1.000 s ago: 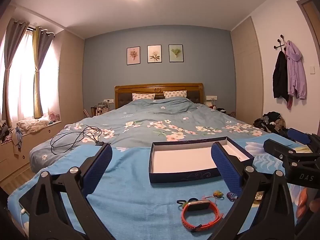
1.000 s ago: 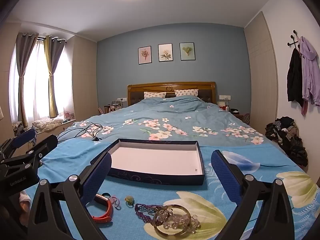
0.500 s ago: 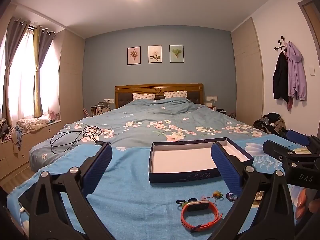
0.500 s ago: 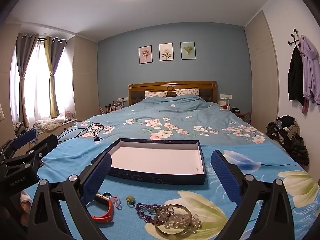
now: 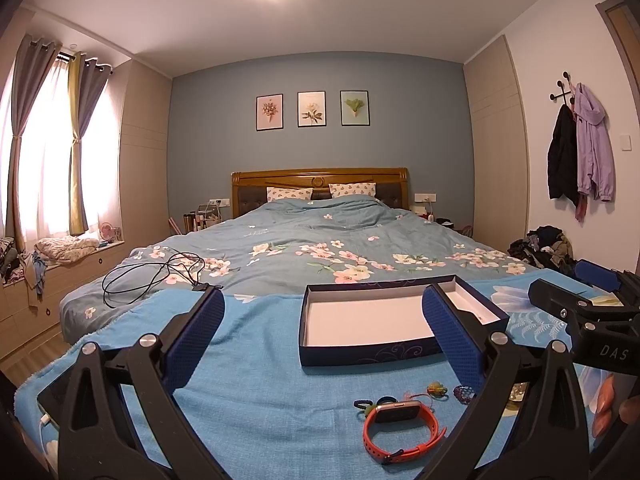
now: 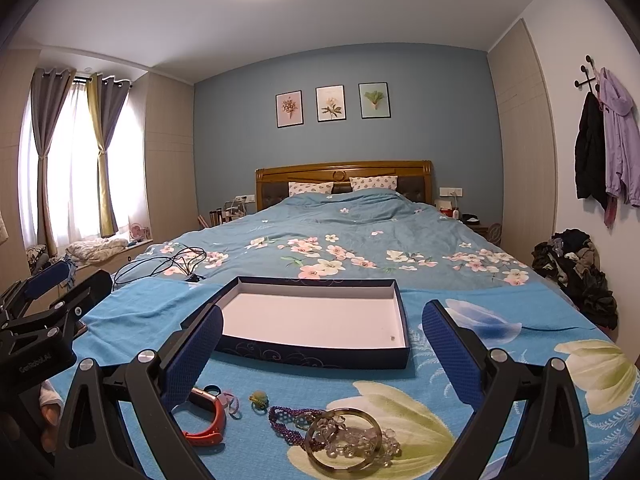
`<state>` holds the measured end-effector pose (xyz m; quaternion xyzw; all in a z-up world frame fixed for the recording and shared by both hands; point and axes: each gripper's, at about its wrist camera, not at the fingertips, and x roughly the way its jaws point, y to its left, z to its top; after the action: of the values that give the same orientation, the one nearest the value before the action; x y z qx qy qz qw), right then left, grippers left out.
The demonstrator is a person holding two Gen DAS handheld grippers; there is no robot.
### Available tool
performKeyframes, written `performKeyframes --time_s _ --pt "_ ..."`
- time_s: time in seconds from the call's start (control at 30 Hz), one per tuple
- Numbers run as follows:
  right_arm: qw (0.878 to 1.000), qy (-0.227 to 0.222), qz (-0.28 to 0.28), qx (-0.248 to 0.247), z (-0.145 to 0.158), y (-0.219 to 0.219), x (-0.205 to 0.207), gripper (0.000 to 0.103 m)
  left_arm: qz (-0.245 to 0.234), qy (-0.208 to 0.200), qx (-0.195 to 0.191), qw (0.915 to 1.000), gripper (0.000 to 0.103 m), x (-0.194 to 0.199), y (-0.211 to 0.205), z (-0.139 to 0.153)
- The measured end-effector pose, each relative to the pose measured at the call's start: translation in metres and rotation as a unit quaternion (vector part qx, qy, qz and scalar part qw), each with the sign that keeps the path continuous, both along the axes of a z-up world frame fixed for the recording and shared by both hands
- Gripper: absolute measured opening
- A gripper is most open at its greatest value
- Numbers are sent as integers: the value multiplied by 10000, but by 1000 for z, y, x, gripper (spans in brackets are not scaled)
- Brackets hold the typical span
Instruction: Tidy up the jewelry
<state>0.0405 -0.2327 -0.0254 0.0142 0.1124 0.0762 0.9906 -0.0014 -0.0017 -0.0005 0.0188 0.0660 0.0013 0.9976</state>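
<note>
Both grippers, left gripper (image 5: 323, 330) and right gripper (image 6: 322, 344), spread, holding nothing. Bangle (image 6: 343, 444) likely stiff, smooth: pinch across rim. Watch (image 5: 400, 430) strap soft: take at band. Box (image 6: 316, 318) empty.

Right gripper (image 6: 322, 346) drifted slightly rightward, so wall pictures (image 6: 331, 103) and navy box (image 6: 308, 351) sit a touch further right in its view, left gripper (image 5: 324, 336) perhaps nudged the same way, its view shifting only faintly.
</note>
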Motion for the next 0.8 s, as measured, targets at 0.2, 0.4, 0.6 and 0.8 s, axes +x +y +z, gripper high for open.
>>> performKeyframes --time_s 0.2,0.4,0.6,0.8 --pt "10000 -19 4 2 -1 1 -2 96 -1 -2 0 10000 97 0 0 0" --pt "10000 -11 11 2 1 0 -2 96 -4 -1 -2 10000 97 0 0 0" --pt "10000 -15 9 -3 1 1 -2 96 -5 6 -5 10000 97 0 1 -1" --pt "10000 -14 10 -4 1 1 -2 96 3 7 -15 10000 97 0 1 -1"
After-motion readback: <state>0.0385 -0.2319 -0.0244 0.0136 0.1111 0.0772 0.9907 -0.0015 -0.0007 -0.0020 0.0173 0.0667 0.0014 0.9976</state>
